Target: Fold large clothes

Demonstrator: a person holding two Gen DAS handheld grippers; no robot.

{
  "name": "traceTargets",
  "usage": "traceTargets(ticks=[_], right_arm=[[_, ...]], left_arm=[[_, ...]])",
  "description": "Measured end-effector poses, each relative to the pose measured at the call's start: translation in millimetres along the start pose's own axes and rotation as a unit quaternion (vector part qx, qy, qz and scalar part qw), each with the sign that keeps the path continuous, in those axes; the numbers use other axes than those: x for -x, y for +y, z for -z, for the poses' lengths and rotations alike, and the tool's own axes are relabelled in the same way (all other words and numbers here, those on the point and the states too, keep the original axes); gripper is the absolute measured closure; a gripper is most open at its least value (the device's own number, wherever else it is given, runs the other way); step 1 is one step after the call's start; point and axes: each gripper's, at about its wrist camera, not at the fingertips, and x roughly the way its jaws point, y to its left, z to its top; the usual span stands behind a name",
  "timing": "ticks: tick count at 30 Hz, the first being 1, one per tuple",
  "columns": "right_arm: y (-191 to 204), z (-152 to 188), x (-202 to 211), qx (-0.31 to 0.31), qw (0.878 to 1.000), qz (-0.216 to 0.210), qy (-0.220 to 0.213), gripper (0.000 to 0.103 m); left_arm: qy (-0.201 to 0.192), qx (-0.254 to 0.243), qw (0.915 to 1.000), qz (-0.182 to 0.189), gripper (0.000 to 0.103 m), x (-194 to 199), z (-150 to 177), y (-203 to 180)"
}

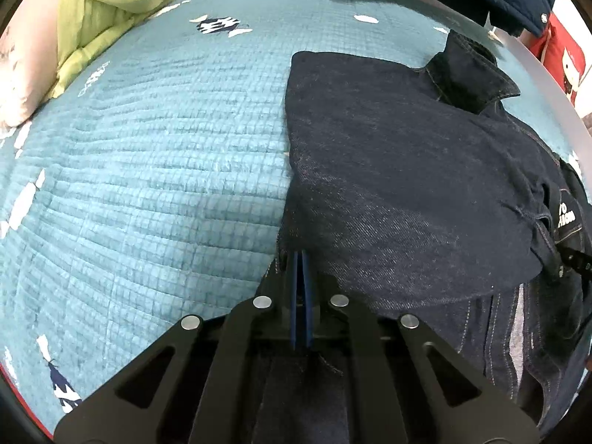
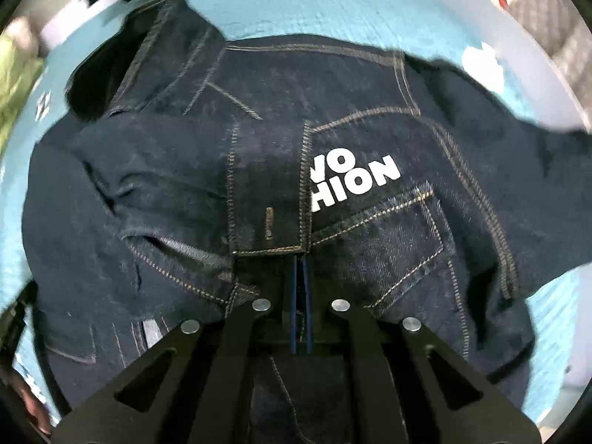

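The dark denim jacket (image 2: pixel 333 170), with tan stitching, lay on the quilted teal bedspread (image 1: pixel 148 166). The left hand-held gripper (image 1: pixel 301 259) and right hand-held gripper (image 2: pixel 300 259) each pinched its hem.

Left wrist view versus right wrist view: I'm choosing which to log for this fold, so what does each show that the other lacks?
Only the left wrist view shows the folded-over plain denim panel, the collar's underside and a green quilt. Only the right wrist view shows the jacket's front: white lettering, button placket and chest pocket. Both show the dark denim jacket on the teal quilted bedspread, with each gripper, left and right, shut on denim.
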Motion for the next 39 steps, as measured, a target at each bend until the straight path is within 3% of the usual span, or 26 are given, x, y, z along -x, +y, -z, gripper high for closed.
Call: traceTargets(ticks=[1,3,4,5,6,8,13,18,21,23,24,25,30,35,36,39], right_arm=[[0,1,4,0.004,1.0,-0.003,-0.005,0.092],[-11,3,23,-0.011,0.999,-0.02,-0.03,0.065],[-19,6,33,-0.02,0.999,-0.026,-0.044,0.041],[-28,8,47,-0.033,0.997,-0.032,-0.067,0.031],[-35,9,58,-0.039,0.995,-0.034,-0.086,0.03],[-50,11,76,-0.045,0.992,-0.027,-0.111,0.021],[-99,24,103,-0.067,0.987,0.017,-0.145,0.019],[-179,33,101,-0.147,0.978,0.045,-0.139,0.019],[-226,45,111,-0.181,0.97,0.072,-0.145,0.018],[-250,49,116,-0.199,0.964,0.093,-0.148,0.019],[-260,51,119,-0.208,0.961,0.098,-0.151,0.019],[-272,53,122,-0.217,0.958,0.103,-0.154,0.019],[-319,54,128,-0.259,0.943,0.14,-0.156,0.018],[-349,52,119,-0.299,0.934,0.104,-0.167,0.019],[-352,51,117,-0.306,0.932,0.097,-0.17,0.02],[-362,46,108,-0.328,0.924,0.077,-0.182,0.047]], left_arm=[[0.0,-0.003,1.0,-0.002,0.099,2,0,-1],[0.003,-0.007,1.0,-0.003,0.097,10,-3,-3],[0.001,-0.009,1.0,-0.004,0.083,16,-3,-4],[-0.003,-0.011,0.9999,-0.008,0.069,22,-3,-4],[-0.015,-0.013,0.9996,-0.02,0.041,31,-3,-5],[-0.049,-0.012,0.9981,-0.034,0.036,49,-2,-8],[-0.071,-0.034,0.9968,-0.014,0.036,81,-1,-37],[-0.074,-0.088,0.992,0.052,0.038,93,-11,-110],[-0.062,-0.12,0.9862,0.095,0.055,90,-21,-159],[-0.055,-0.137,0.9815,0.122,0.074,88,-26,-190],[-0.048,-0.146,0.9786,0.137,0.09,84,-30,-209],[-0.039,-0.154,0.9761,0.149,0.095,80,-33,-225],[-0.009,-0.176,0.9645,0.197,0.099,57,-46,-300],[0.016,-0.184,0.9527,0.241,0.099,37,-44,-347],[0.025,-0.186,0.9518,0.243,0.099,28,-42,-356],[0.051,-0.196,0.9525,0.228,0.1,-2,-32,-377]])
